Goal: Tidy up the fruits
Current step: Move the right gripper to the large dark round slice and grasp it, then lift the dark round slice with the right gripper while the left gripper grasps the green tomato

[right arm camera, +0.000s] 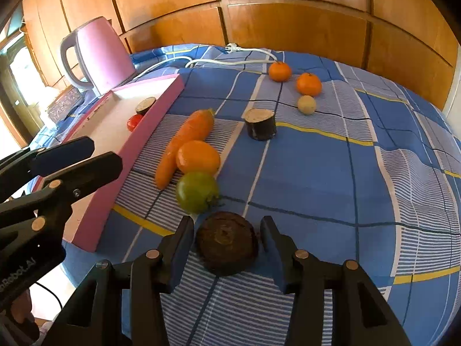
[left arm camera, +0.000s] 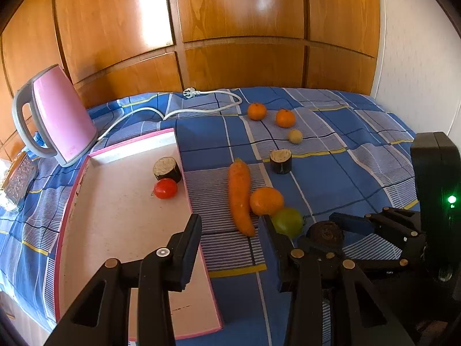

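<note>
The fingers (right arm camera: pixel 184 248) of the right gripper (right arm camera: pixel 226 245) are spread around a dark round piece (right arm camera: pixel 226 243), low in the frame, not pressing. It looks firm, light; its sides should be gripped. The left gripper (left arm camera: pixel 233 239) is open, empty.

The left hand-held gripper (left arm camera: pixel 232 232) is black plastic with blue pads and round brass-coloured pivot pins. The right hand-held gripper (right arm camera: pixel 227 236) matches it; its housing carries a green light.

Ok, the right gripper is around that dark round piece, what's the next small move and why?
Probably close the right gripper on the dark round piece: it sits on the cloth between the open fingers, with small gaps either side. The pink tray, already holding a red tomato, looks like its destination.
</note>
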The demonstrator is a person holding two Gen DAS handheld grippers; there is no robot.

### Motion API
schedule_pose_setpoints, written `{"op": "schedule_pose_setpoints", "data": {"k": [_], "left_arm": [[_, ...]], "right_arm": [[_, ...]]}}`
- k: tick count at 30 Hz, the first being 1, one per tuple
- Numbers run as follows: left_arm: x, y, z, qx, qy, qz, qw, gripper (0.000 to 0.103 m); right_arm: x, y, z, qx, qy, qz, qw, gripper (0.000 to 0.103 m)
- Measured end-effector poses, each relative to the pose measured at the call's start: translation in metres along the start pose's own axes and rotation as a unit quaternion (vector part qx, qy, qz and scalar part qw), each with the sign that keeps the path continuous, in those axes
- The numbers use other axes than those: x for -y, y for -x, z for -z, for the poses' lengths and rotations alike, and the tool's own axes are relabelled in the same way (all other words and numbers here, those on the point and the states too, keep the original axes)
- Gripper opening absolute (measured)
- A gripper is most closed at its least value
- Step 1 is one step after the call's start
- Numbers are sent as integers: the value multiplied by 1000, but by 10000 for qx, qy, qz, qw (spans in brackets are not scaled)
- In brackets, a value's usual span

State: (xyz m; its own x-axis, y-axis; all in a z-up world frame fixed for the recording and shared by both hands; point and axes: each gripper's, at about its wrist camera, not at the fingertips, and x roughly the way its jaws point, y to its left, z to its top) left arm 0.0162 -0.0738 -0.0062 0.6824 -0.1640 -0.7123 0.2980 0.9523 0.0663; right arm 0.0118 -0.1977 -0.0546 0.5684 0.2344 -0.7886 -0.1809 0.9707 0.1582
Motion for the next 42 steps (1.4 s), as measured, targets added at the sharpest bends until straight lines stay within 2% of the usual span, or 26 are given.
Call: {"op": "schedule_pose_setpoints", "data": {"k": [3, 6, 11, 15, 23, 30, 42], "left_arm": [[0, -2, 0, -43, 2, 12, 10000, 41], [1, -6, 0, -96, -6, 71, 9999, 41], [4, -20, 3, -350, 106, 383, 9986, 41], [0, -33, 4, -604, 369, 676, 9952, 41], [7, -47, 1, -768, 577, 1081, 9895, 41], [20, -55, -7, -770, 479, 1174, 9889, 39], [11, -65, -13, -922, 1132, 1771, 9733, 39]], "right_arm": [[6, 0, 0, 36, -97, 10, 9999, 41], [13, 0, -1, 82, -219, 122, 9997, 41], [31, 0, -4, 133, -482, 355, 9981, 41], [43, -3, -4, 160, -639, 315, 9973, 41], [36, -9, -5, 174, -376, 492, 9979, 45], [40, -7, -2, 300, -382, 372, 9981, 43], [41, -5, 0, 376, -273, 454, 9979, 41]]}}
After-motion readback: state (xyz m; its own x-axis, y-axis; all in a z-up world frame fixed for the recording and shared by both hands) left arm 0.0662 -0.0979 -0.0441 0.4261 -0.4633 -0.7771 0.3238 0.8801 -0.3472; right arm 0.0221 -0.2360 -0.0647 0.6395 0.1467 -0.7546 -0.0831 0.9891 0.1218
